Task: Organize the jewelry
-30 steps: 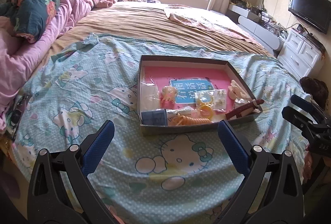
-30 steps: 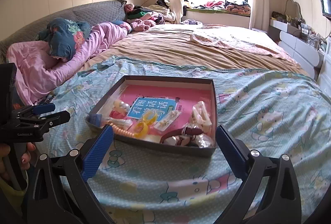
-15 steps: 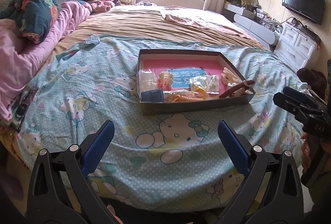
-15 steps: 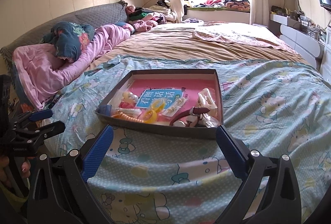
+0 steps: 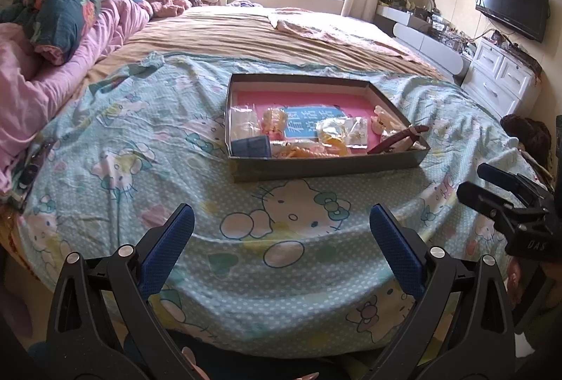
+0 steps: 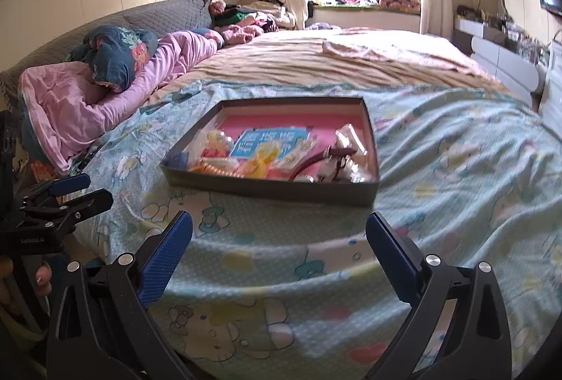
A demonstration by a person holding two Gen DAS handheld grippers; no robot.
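My left gripper (image 5: 281, 222) fills the bottom of its view, jaws spread wide with nothing between them, above a blue cartoon-cat bedsheet (image 5: 140, 148). A shallow grey tray (image 5: 326, 165) with a pink floor sits at centre frame on the sheet, well apart from the fingertips. Inside lie packaged jewelry pieces (image 5: 340, 134), a blue card (image 5: 309, 122) and a dark red band (image 5: 400, 139) by its right wall. My right gripper (image 6: 279, 229) is likewise spread and empty, the tray (image 6: 281, 192) at centre.
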